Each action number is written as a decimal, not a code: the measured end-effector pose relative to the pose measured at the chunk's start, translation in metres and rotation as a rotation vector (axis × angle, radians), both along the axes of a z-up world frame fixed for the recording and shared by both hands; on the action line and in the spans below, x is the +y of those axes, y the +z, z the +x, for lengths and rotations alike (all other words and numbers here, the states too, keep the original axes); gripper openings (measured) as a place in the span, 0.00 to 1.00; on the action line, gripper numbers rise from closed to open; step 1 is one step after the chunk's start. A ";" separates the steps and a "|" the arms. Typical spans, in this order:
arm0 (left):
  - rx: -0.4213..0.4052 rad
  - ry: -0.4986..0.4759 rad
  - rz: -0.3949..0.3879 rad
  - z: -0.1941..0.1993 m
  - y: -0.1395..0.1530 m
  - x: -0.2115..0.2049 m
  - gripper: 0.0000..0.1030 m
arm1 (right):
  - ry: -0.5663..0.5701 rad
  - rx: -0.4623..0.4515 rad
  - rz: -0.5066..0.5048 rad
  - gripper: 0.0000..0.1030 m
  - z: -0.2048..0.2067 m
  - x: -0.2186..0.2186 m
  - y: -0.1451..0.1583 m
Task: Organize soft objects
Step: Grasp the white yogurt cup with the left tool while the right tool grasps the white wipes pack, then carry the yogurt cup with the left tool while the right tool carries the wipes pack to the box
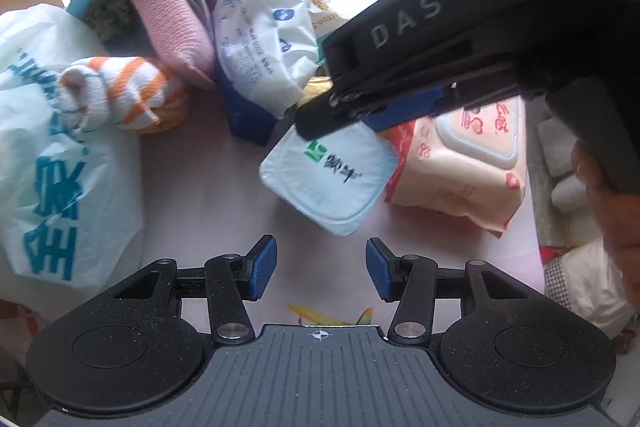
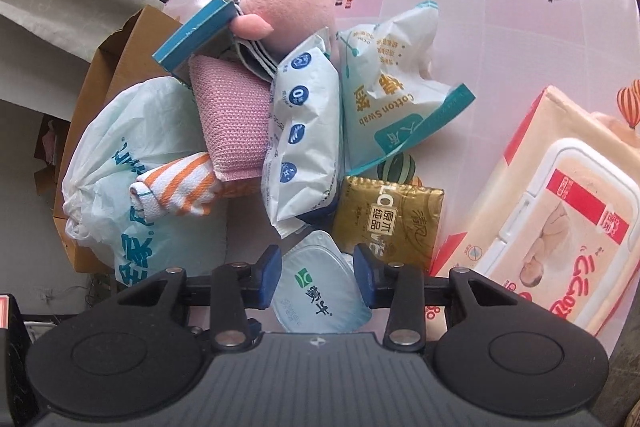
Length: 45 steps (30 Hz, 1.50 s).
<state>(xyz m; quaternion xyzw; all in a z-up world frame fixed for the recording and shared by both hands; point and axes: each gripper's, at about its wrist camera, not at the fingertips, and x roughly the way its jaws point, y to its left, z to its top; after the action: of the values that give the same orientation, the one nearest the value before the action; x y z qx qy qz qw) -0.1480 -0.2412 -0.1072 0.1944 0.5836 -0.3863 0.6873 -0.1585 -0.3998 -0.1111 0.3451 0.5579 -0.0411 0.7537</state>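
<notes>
So the right gripper [image 2: 316, 277] had its blue pads either side of the little yogurt cup [image 2: 320, 291], the pale blue one with the green logo on its foil lid, sitting near the front edge of the pink table [image 2: 500, 27]. The pads looked right up against the cup's sides, but I honestly couldn't tell if it was clamped or just bracketing it. From the left wrist view the right gripper [image 1: 320, 115] was reaching over the far edge of the cup [image 1: 332, 179], with its fingertips hidden behind its own black body. The left gripper [image 1: 322, 267] just hung near the cup with its pads spread apart and nothing between them, the cup sitting a bit beyond them and slightly right. My guess is that cup is light, thin-walled and squishy, with a slick foil top that'd puncture easily, so I'd take it by the side walls under the rim and go gentle. Everything else was piled to the left and far side: a knotted plastic bag [image 2: 152, 179], a striped orange sock [image 2: 176, 191], a pink cloth [image 2: 236, 123], a pink plush toy [image 2: 288, 7] and a cotton swab pack [image 2: 392, 87]. A gold sachet [image 2: 396, 223] lay just beyond the cup, and a wet wipes pack [image 2: 560, 219] to the right.
</notes>
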 end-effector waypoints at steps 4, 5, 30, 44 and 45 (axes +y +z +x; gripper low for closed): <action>-0.013 0.007 -0.017 0.000 0.003 0.002 0.48 | -0.015 0.015 0.053 0.14 -0.001 0.002 -0.007; -0.016 0.010 -0.017 0.000 0.004 0.003 0.48 | -0.012 0.020 0.071 0.13 -0.001 0.004 -0.009; 0.054 0.121 0.058 0.035 0.027 0.077 0.72 | -0.084 0.049 0.173 0.22 -0.017 0.039 0.002; 0.082 0.153 0.121 0.038 0.001 0.062 0.66 | -0.146 -0.029 -0.070 0.39 0.050 -0.001 0.007; 0.080 0.151 0.123 0.037 0.001 0.062 0.66 | -0.150 -0.015 -0.068 0.39 0.053 -0.002 0.001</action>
<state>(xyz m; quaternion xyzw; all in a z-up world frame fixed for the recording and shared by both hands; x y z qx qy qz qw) -0.1108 -0.1793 -0.1060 0.1763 0.6462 -0.3040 0.6775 -0.1058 -0.4016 -0.1102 0.3603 0.5229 -0.1140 0.7640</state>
